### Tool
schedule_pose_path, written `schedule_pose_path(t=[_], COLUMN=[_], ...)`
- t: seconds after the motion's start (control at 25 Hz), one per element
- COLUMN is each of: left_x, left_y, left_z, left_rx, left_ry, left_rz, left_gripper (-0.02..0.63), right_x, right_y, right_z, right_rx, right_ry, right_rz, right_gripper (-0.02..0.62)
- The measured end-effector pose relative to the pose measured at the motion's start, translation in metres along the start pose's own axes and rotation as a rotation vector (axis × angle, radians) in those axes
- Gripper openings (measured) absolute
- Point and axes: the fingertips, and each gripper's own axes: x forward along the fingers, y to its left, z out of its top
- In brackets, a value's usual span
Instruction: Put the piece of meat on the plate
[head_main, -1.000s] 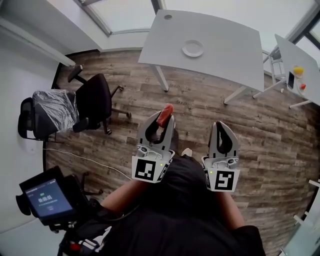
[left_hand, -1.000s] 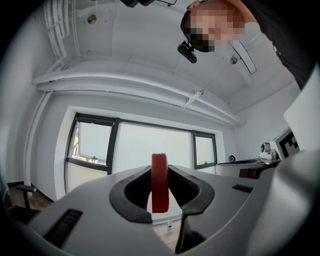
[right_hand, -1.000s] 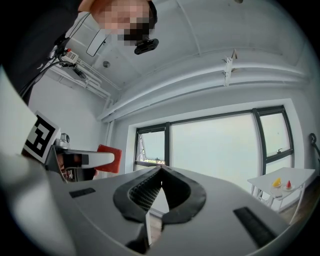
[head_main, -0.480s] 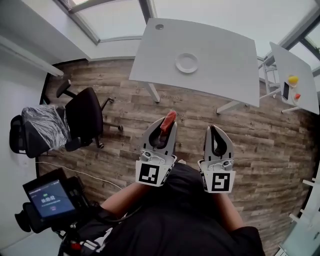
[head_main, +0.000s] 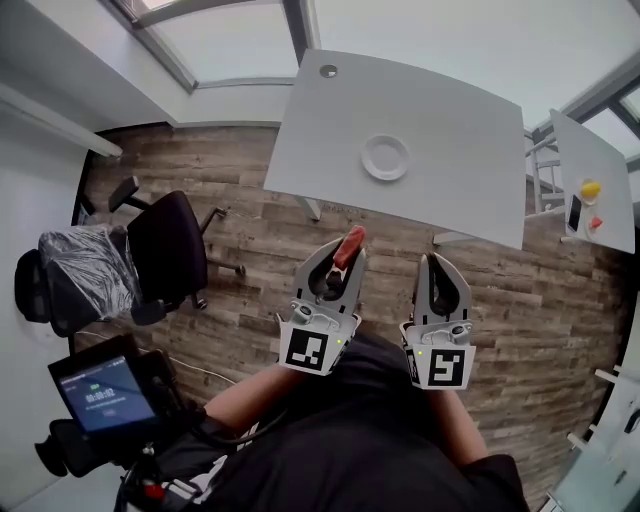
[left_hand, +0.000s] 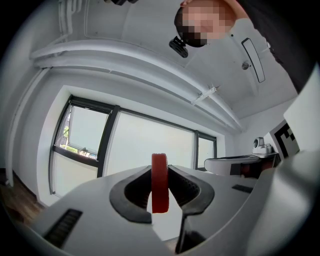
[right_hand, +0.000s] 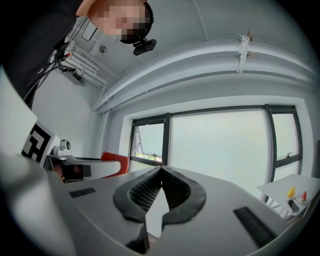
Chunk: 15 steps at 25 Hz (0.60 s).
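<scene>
The left claw (head_main: 343, 262) is clamped on the red piece of meat (head_main: 350, 244), held edge-on well short of the white plate (head_main: 385, 158) on the surface (head_main: 470, 110). The meat looks light and stiff (likely a toy), so this pinch across its flat faces should hold. The right claw (head_main: 441, 270) is closed and empty.

A black office chair (head_main: 165, 245) stands on the wood floor (head_main: 520, 300), left of a grey table (head_main: 450, 120).
</scene>
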Motion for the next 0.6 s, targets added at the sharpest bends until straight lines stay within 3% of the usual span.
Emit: schedule_pose_path(t=[0.6], left_x=[0.047], left_y=[0.043], left_z=[0.008], left_rx=[-0.017], left_ry=[0.015], left_rz=[-0.024], left_gripper=[0.097], right_x=[0.072], right_y=[-0.012], right_z=[0.003], right_rx=[-0.001], right_ry=[0.013], right_rz=[-0.024], right_gripper=[0.005])
